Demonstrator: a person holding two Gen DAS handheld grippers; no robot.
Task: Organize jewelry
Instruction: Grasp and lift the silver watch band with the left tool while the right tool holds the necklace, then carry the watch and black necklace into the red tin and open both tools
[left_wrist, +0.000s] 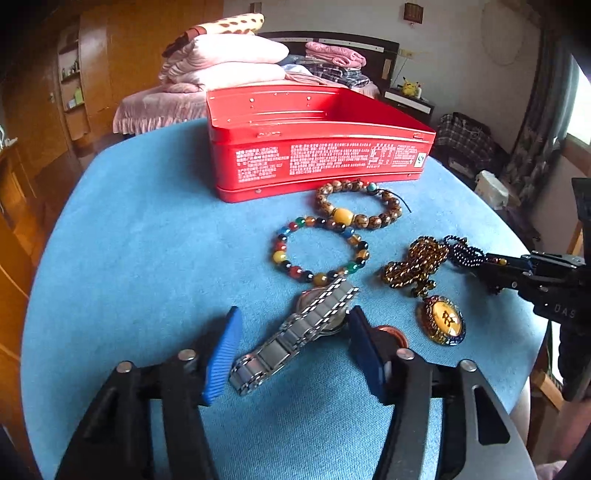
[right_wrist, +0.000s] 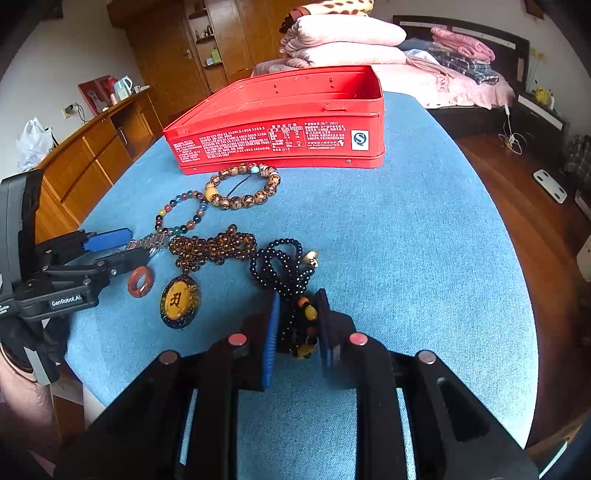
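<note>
An open red tin box (left_wrist: 317, 158) stands at the back of the blue table, also in the right wrist view (right_wrist: 280, 136). A silver watch (left_wrist: 295, 336) lies between the wide-apart blue pads of my left gripper (left_wrist: 291, 354), untouched. My right gripper (right_wrist: 297, 328) is shut on the black bead necklace (right_wrist: 284, 266), whose loops rest on the cloth. In front of the box lie a brown bead bracelet (left_wrist: 354, 203), a multicolour bracelet (left_wrist: 317, 251), and an amber necklace (left_wrist: 417, 266) with a yellow pendant (left_wrist: 443, 321).
A red-brown ring (right_wrist: 140, 282) lies beside the left gripper's finger. The round table's blue cloth (left_wrist: 147, 258) ends close on all sides. A bed with pillows (left_wrist: 229, 62) and wooden cabinets (right_wrist: 96, 147) stand beyond.
</note>
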